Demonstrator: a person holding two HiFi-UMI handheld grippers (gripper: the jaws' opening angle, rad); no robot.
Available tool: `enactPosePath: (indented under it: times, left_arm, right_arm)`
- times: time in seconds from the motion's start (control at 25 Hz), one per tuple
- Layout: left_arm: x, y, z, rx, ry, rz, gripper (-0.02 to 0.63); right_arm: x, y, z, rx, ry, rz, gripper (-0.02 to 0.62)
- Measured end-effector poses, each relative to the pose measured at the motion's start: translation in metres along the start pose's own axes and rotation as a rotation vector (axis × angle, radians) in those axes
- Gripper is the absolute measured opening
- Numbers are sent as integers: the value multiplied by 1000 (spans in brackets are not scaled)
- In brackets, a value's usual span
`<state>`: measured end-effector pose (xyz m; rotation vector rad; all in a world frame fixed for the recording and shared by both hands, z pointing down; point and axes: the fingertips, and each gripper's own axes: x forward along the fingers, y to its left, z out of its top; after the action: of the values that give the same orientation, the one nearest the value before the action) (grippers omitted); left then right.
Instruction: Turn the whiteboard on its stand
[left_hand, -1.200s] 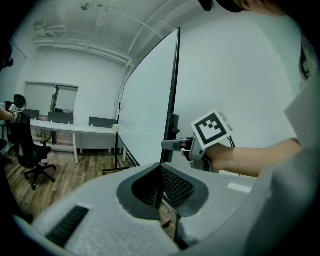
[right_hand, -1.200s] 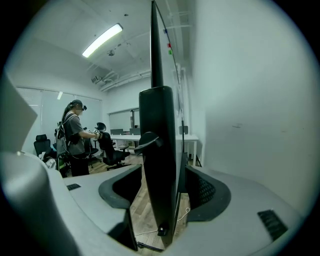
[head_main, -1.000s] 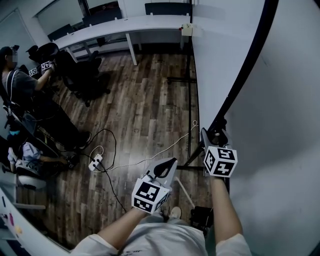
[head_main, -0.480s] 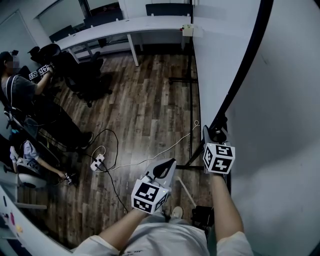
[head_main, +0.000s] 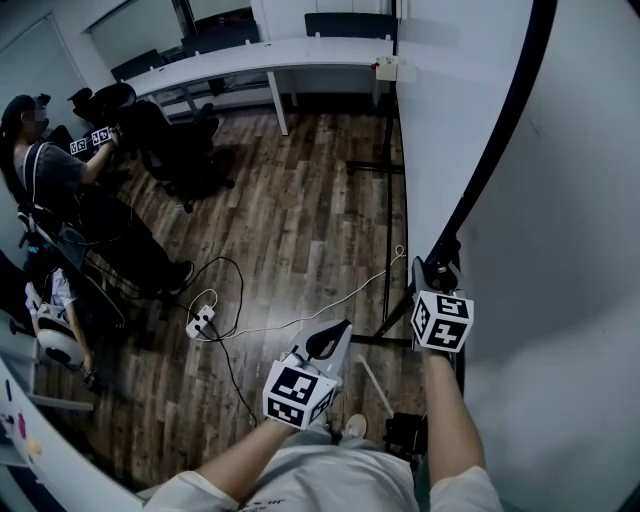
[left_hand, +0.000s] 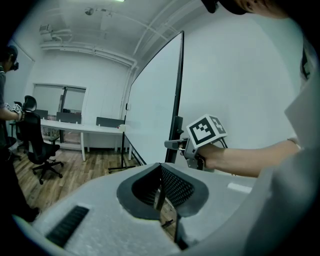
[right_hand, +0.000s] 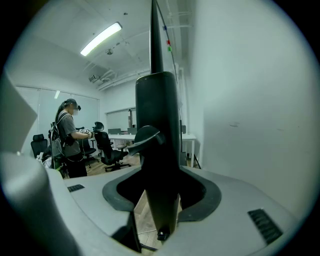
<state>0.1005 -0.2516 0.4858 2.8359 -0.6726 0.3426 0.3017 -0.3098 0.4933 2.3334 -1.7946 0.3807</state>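
1. Large white whiteboard (head_main: 560, 200) with a black frame edge (head_main: 500, 140): upright on its black metal stand (head_main: 395, 318), filling the right of the head view.
2. Right gripper (head_main: 432, 272): at the board's lower near edge. Its jaws have just been closing and now clamp the black frame edge (right_hand: 156, 150), which fills the gap between them.
3. Left gripper (head_main: 325, 340): held apart from the board over the dark wood-plank floor (head_main: 290, 220), jaws together with nothing between them.
4. Background: a seated person (head_main: 60, 190) and a white power strip (head_main: 200, 322) on the floor.
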Motion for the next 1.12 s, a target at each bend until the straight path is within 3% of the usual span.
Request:
enactPosePath:
  times: [0.52,1.12]
  left_arm:
    - [-24,-15,-3,7,-1,-6,11]
    - [-34,-65,-19,26,23,-112,11]
  right_arm:
    - [-50,-21,-12,13,-9,-24,187]
    - [-162,-34,-47,-32,9,-56,187]
